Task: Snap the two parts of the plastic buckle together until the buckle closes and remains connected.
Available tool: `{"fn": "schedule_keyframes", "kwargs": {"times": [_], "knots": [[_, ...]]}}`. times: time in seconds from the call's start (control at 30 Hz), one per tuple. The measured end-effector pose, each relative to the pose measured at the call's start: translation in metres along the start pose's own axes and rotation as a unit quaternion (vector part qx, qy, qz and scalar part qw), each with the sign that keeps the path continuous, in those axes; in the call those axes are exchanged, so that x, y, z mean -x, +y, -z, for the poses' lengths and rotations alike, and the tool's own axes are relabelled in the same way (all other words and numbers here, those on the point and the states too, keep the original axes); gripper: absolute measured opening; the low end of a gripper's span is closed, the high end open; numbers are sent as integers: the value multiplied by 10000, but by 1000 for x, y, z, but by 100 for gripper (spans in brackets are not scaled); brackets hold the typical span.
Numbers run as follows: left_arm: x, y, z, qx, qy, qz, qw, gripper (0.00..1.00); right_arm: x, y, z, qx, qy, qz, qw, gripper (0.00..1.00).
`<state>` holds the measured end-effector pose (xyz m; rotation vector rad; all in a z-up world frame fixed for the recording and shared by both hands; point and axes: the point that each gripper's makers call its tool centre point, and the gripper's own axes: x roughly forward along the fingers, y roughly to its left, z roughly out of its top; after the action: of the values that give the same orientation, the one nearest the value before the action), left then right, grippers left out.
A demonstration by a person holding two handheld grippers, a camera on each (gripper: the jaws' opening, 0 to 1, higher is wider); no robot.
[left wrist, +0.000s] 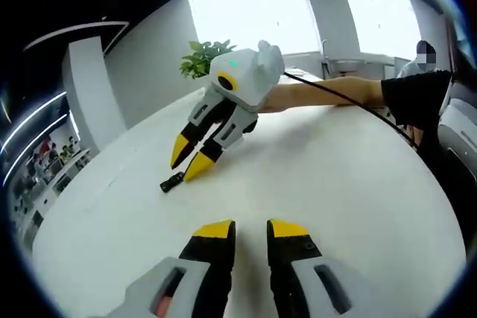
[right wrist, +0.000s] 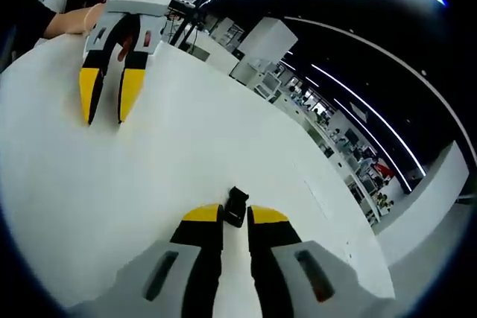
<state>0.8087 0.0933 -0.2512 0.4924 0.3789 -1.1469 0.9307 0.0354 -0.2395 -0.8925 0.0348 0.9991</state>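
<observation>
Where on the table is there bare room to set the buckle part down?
Bare white table lies between the left hand-held gripper and the right hand-held gripper, and beside the person's arm. It is crowded only around the black buckle at the right gripper's tips.

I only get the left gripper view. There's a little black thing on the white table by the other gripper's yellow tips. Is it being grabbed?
Observer: In the right gripper view the black buckle piece sits between the right gripper fingertips, jaws close beside it; whether it is gripped, I cannot tell.
Operator: What does my own gripper look like from over there?
Observer: The left gripper hangs above the white table, yellow tips slightly apart, with nothing between them.
Operator: What's behind that black piece?
Observer: Rows of desks and shelves stretch away beyond the table's far edge.
</observation>
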Motion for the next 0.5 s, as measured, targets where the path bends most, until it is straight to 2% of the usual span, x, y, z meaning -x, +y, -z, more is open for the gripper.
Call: {"fn": "schedule_keyframes", "kwargs": {"times": [0.5], "knots": [[0,-1,0,-5,3,7,10000,16,1,-2,3,10,62,69,10000,12]]}}
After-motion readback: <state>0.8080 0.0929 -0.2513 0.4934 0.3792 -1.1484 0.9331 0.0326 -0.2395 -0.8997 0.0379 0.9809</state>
